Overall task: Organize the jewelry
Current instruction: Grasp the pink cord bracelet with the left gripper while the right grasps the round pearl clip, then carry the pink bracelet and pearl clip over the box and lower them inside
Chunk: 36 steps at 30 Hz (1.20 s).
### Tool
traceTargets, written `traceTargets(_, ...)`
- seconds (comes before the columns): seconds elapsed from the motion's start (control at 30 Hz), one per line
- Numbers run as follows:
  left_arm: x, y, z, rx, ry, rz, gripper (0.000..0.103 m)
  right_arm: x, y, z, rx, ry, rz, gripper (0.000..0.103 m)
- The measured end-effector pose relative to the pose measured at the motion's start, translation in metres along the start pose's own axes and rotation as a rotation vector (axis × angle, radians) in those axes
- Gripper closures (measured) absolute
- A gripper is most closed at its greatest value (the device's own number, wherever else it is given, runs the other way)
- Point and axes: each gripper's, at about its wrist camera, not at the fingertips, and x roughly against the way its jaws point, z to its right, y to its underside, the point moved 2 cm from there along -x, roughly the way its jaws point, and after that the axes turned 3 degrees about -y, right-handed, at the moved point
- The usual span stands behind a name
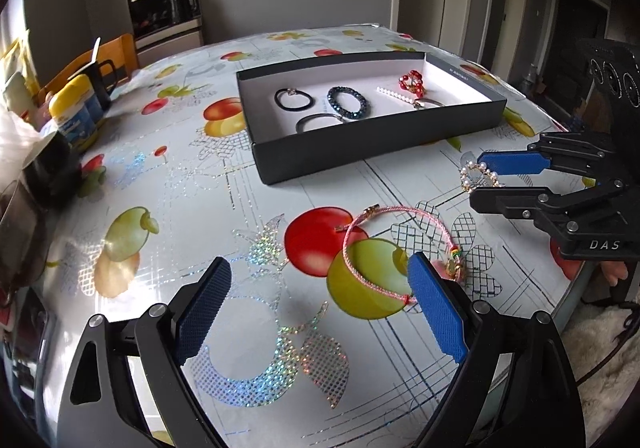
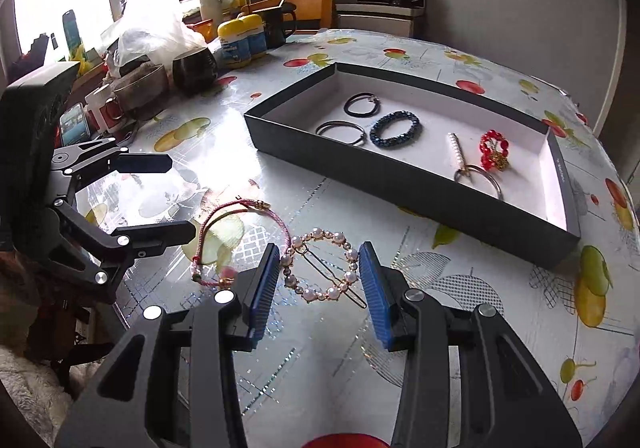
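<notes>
A black box (image 1: 360,152) (image 2: 400,172) with a white floor holds black hair ties (image 1: 293,99), a dark blue beaded bracelet (image 1: 347,105), a pearl clip (image 2: 456,154) and a red bead piece (image 1: 412,82). A pink cord bracelet (image 1: 360,244) (image 2: 228,232) lies on the tablecloth just ahead of my open left gripper (image 1: 320,280). A round pearl hair clip (image 2: 320,268) (image 1: 478,176) lies on the cloth between the fingers of my open right gripper (image 2: 318,260), which straddles it without touching. The right gripper also shows in the left wrist view (image 1: 486,176).
The fruit-patterned tablecloth (image 1: 200,208) covers a rounded table. Mugs (image 2: 194,66), yellow-lidded tubs (image 2: 240,38), a plastic bag and a phone (image 2: 74,124) crowd the window side. A wooden chair (image 1: 120,52) and a coffee machine (image 1: 168,8) stand beyond.
</notes>
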Motion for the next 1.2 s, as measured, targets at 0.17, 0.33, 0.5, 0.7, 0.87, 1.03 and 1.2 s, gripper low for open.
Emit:
traceTargets(0.17,-0.015,-0.015,0.015,-0.059,0.026,-0.016,0.035,0.010,0.005,0.014,-0.028,0.023,0.016,0.062)
traceTargets(0.33,-0.031,-0.024,0.024,-0.103,0.028,-0.040,0.048,0.013,0.007,0.020,-0.047,0.019,0.025,0.062)
traceTargets(0.5,-0.040,-0.027,0.024,-0.121,0.046,-0.048,0.064,0.012,0.009,0.020,-0.048,0.018,0.023,0.062)
traceTargets(0.7,-0.035,-0.021,0.026,-0.136,0.069,-0.043,0.086,0.012,0.009,0.019,-0.051,0.016,0.022,0.062)
traceTargets(0.87,-0.028,-0.015,0.027,-0.133,0.071,-0.038,0.098,0.013,0.009,0.020,-0.051,0.022,0.028,0.062)
traceTargets(1.03,-0.012,-0.017,0.028,-0.121,0.088,-0.001,0.099,0.017,0.009,0.022,-0.055,0.022,0.038,0.062)
traceTargets(1.2,0.012,-0.030,0.026,-0.119,0.088,0.063,0.099,0.027,0.005,0.029,-0.072,0.026,0.066,0.062)
